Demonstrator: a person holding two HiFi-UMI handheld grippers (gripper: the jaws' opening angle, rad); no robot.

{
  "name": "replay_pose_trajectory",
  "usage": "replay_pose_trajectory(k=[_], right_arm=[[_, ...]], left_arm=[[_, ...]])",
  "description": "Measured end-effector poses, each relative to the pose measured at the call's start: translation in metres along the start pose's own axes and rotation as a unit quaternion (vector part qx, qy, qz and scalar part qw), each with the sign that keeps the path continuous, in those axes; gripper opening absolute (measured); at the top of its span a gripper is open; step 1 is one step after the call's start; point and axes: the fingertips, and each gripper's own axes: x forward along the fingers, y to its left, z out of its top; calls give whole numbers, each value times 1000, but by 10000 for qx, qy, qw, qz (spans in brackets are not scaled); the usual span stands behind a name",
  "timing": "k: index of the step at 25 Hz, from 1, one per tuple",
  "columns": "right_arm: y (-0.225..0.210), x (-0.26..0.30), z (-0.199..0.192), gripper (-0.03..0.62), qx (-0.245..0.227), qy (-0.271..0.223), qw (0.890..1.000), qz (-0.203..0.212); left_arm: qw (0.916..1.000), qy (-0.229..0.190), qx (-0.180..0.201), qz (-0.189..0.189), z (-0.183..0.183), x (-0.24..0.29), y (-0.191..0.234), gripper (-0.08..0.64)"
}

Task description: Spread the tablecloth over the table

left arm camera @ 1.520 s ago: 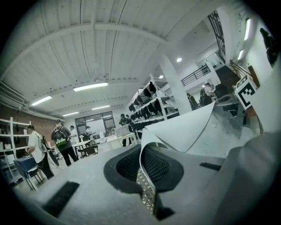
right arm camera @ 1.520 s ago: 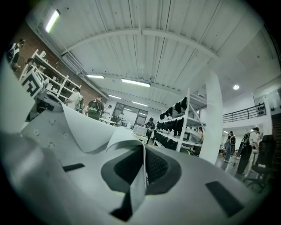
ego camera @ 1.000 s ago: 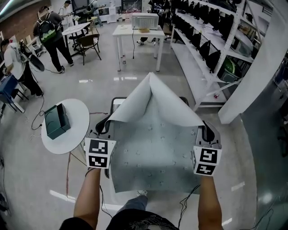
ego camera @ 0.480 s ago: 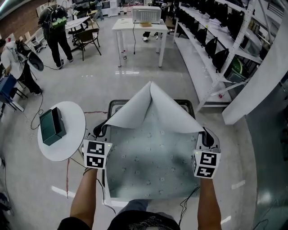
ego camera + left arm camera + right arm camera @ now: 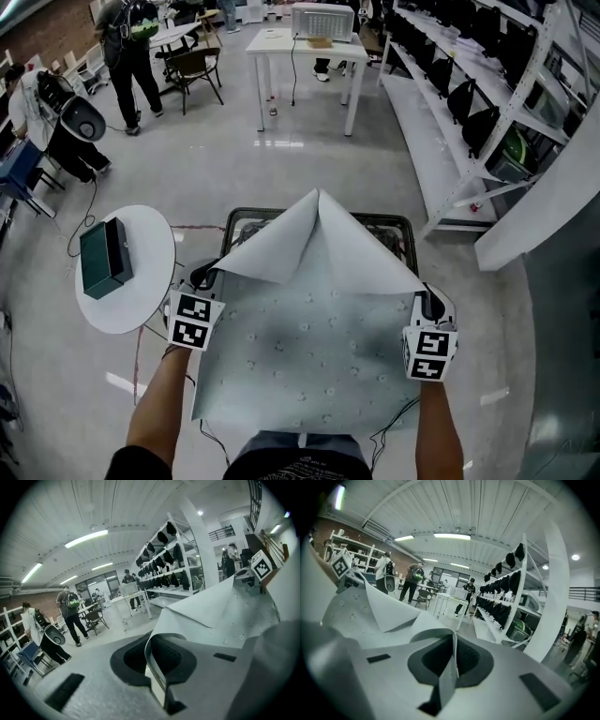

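Note:
A pale grey tablecloth (image 5: 309, 347) with small flower prints hangs spread between my two grippers over a dark-framed table (image 5: 398, 223). Its far part is folded back toward me in a peak (image 5: 319, 202). My left gripper (image 5: 208, 275) is shut on the cloth's left edge (image 5: 152, 667). My right gripper (image 5: 429, 302) is shut on the right edge (image 5: 447, 667). In each gripper view the cloth's edge runs pinched between the jaws. The near hem hangs by my legs. Most of the table is hidden under the cloth.
A round white side table (image 5: 150, 281) with a dark green box (image 5: 103, 255) stands to the left. Metal shelving (image 5: 469, 103) with dark bags runs along the right. A white table (image 5: 305, 42) stands farther back; several people (image 5: 127, 52) are at the far left.
Both grippers have come down with the cloth and moved a little forward over the table. The cloth now lies lower and flatter, and the folded peak stays.

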Motion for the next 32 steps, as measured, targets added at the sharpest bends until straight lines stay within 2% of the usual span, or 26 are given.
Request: replay_pose_trajectory(k=[9,14,20,23,32], right_arm=[[-9,53,-36,9,-322,299,9986,305],[-20,70,-63,11,-491,497,9972,266],[-33,81,-99,12,-616,776,9949,199],[-38,87,-111,13,-835,897,9924,130],[-31,103,-156,12,-1285,1313,9830,62]], left_arm=[[9981,567,133,205,-47,37,5,22],[9970,700,141,301,-67,52,11,26],[9957,801,331,335,-78,73,12,26],[9943,904,429,379,-88,82,14,26],[9875,1238,739,645,-130,101,24,37]])
